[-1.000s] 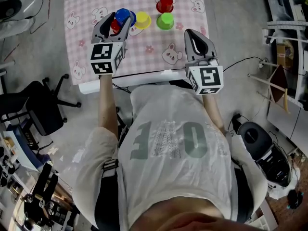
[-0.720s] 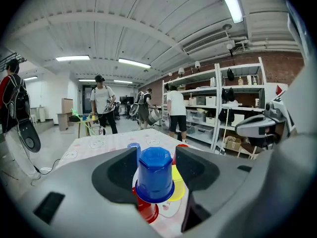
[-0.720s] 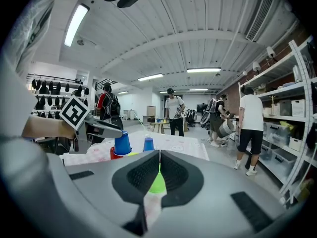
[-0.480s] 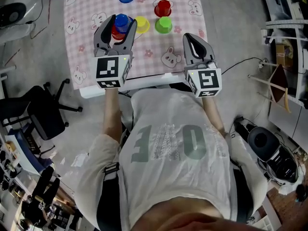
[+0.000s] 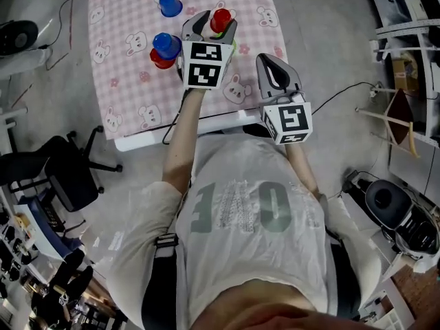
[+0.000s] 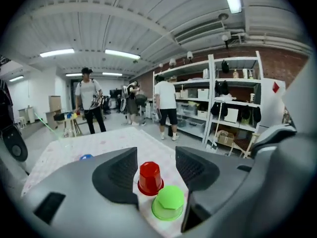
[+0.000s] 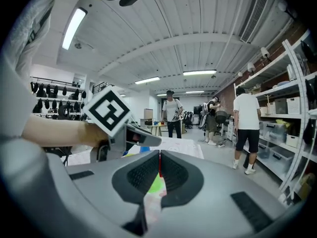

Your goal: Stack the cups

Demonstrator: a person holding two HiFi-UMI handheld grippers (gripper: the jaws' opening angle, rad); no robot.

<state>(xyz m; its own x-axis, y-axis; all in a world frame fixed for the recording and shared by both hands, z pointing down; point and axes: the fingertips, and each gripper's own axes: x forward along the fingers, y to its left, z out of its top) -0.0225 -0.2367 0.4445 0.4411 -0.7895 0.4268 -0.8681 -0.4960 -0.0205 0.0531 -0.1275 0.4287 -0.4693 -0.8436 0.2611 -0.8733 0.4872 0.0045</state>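
My left gripper [image 5: 213,21] hangs open over the pink checked tablecloth [image 5: 124,81], its jaws either side of an upturned red cup [image 5: 221,18] without touching it. In the left gripper view that red cup [image 6: 150,177] stands between the open jaws, with an upturned green cup [image 6: 170,202] just in front of it. To the left, a blue cup stacked on a red one [image 5: 163,47] stands free. Another blue cup [image 5: 169,4] sits farther back. My right gripper [image 5: 273,74] is shut and empty near the table's front edge.
The table's front edge [image 5: 206,122] runs below the grippers. An office chair [image 5: 55,170] stands on the floor at the left, and cables lie at the right. Shelves [image 6: 233,108] and people stand beyond the table.
My left gripper has moved right, away from the blue-on-red stack, and now straddles the red cup beside the green one. The right gripper has stayed almost still.
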